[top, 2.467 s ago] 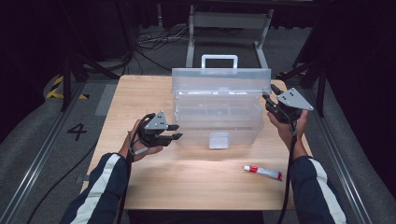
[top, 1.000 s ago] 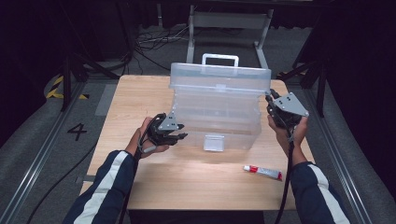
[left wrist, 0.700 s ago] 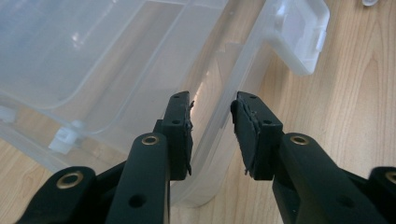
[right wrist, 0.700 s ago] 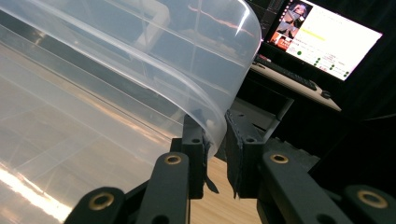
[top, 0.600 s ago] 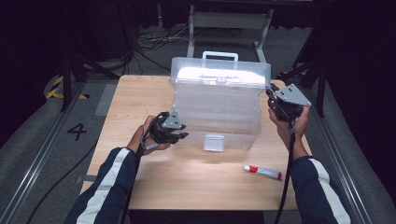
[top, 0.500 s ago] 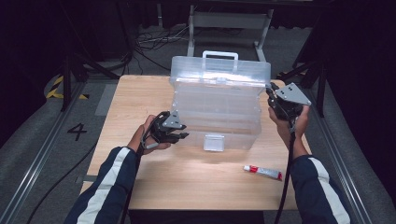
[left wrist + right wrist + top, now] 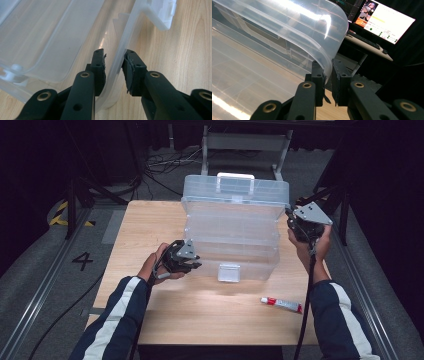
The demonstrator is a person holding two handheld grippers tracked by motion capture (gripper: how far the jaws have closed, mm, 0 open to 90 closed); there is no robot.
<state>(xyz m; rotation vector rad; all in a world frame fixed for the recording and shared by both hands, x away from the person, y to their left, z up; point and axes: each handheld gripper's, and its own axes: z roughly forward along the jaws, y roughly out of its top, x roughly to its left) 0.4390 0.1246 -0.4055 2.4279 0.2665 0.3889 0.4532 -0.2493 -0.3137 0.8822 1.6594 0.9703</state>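
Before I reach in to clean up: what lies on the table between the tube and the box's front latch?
Nothing: in the high view, bare table separates the tube from the latch on the clear box.

A wooden table (image 7: pixel 150 225) stands on a grey carpeted floor (image 7: pixel 40 285); the room around it is dark; left of the table a metal rail (image 7: pixel 37 297) runs along the floor, with a black numeral 4 (image 7: pixel 82 261) between rail and table; farther off on that side lies yellow-and-black tape (image 7: pixel 62 213); beyond the table's far edge stands a grey metal frame (image 7: pixel 245 142), with black cables (image 7: pixel 160 165) on the floor to its left; a lit monitor (image 7: pixel 384 18) glows beyond the table's right side.
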